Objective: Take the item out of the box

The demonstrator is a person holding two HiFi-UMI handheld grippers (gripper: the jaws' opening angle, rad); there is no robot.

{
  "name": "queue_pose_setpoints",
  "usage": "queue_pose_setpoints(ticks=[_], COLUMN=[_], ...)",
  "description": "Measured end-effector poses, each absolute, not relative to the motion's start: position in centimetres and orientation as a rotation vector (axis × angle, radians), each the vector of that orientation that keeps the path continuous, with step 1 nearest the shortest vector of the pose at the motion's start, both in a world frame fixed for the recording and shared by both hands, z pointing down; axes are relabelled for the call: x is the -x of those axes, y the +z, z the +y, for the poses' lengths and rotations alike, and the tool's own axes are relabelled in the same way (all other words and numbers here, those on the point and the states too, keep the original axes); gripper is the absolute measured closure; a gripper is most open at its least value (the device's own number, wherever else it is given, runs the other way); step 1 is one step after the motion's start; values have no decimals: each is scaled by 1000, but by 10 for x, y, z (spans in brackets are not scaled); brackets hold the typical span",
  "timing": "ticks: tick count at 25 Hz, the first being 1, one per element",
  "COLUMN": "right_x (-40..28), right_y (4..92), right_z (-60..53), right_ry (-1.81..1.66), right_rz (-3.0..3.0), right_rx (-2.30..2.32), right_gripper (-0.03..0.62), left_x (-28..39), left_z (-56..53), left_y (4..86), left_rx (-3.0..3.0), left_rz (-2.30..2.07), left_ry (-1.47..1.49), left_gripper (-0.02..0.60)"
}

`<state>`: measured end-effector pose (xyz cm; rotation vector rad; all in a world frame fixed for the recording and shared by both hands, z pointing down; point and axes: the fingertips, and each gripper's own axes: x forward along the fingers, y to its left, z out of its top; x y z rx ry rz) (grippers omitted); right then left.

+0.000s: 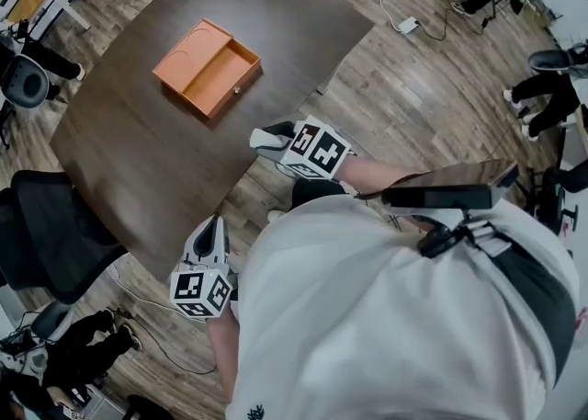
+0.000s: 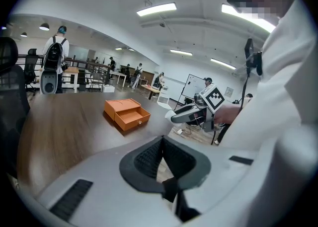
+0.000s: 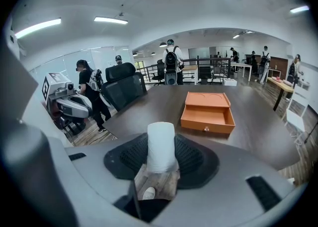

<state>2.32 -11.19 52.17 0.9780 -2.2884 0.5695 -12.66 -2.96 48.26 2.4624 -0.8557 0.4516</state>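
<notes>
The table (image 1: 138, 152) is carrying the orange box (image 1: 207, 67), its drawer standing open and looking empty. The right gripper (image 1: 268, 140) is pinching a white roll (image 3: 161, 146), upright between its pads, just off the table's near edge. The box is lying ahead and to its left. The left gripper (image 1: 215, 223), jaws pressed together, is hanging farther back, so I judge the right is sitting nearer for any set-down.

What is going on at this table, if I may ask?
A person stands at the edge of the dark table with a gripper in each hand. The right gripper is shut on a white roll, held clear of the tabletop. The left gripper is shut and empty. The orange box sits further in on the table, its drawer open and apparently empty.
</notes>
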Motion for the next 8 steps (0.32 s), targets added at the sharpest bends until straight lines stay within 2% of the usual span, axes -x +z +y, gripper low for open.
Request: queue_pose_setpoints(ticks=[8], right_x=[-32], right_y=[530], right_z=[-135], right_ry=[571], right_rz=[-2289], right_rx=[-982], right_gripper=[430], left_x=[117], left_z=[-50], left_y=[484], left_rx=[-2468], left_rz=[-848], left_ry=[467], left_gripper=[571])
